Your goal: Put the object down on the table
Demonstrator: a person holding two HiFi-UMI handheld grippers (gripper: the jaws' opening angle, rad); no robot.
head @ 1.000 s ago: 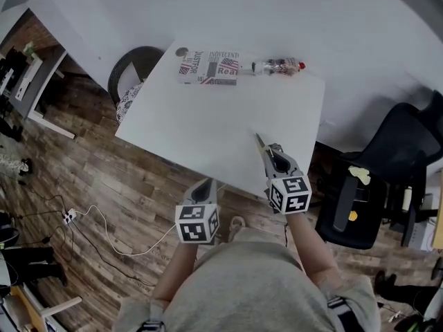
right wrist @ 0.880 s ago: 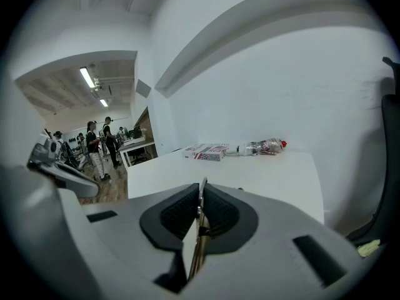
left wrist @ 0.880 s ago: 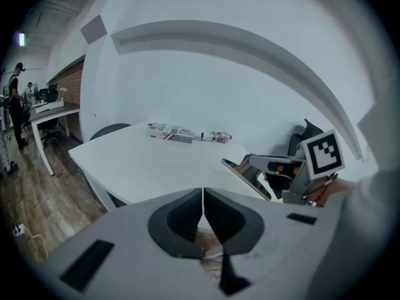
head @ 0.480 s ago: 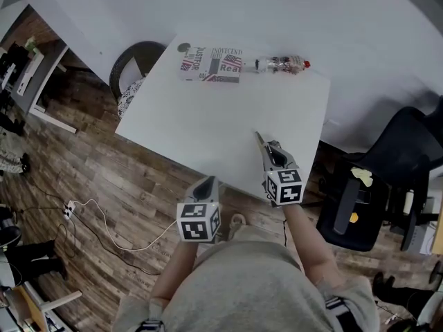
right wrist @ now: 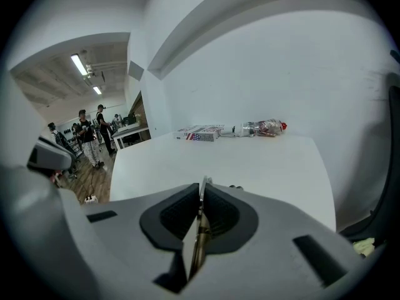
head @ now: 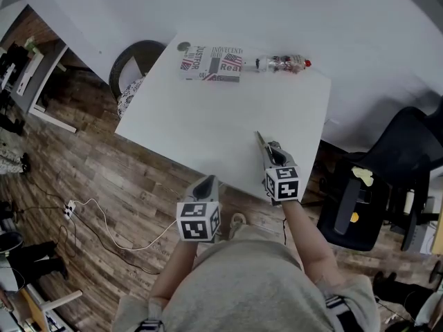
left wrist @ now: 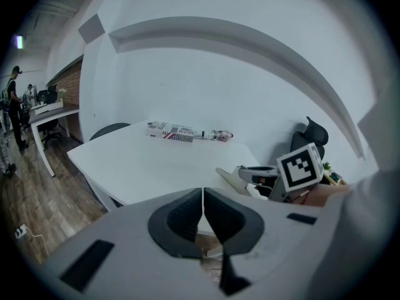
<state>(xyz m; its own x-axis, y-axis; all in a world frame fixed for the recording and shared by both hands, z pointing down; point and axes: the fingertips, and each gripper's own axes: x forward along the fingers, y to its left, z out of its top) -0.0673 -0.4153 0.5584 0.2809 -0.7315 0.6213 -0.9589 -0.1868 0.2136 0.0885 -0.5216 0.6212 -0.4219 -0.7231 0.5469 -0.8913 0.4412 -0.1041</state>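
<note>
My right gripper (head: 270, 151) hovers over the near right part of the white table (head: 208, 116), shut on a thin flat pale blade-like object (head: 260, 142) whose point sticks out ahead of the jaws. In the right gripper view the object (right wrist: 193, 239) stands on edge between the pads of that gripper (right wrist: 201, 191), with a brassy part behind it. The left gripper view shows the same object (left wrist: 229, 178) low over the tabletop. My left gripper (head: 205, 183) is shut with nothing in it, just off the table's near edge above the wooden floor, and appears likewise in its own view (left wrist: 203, 195).
A flag-printed box (head: 211, 63) and a plastic bottle (head: 287, 63) lie along the table's far edge. A black office chair (head: 387, 178) stands at the right and a round dark chair (head: 135, 68) at the far left corner. A white cable (head: 104, 227) runs across the floor.
The right gripper with the object has shifted only slightly; the left gripper has stayed put. Both grips are unchanged.
</note>
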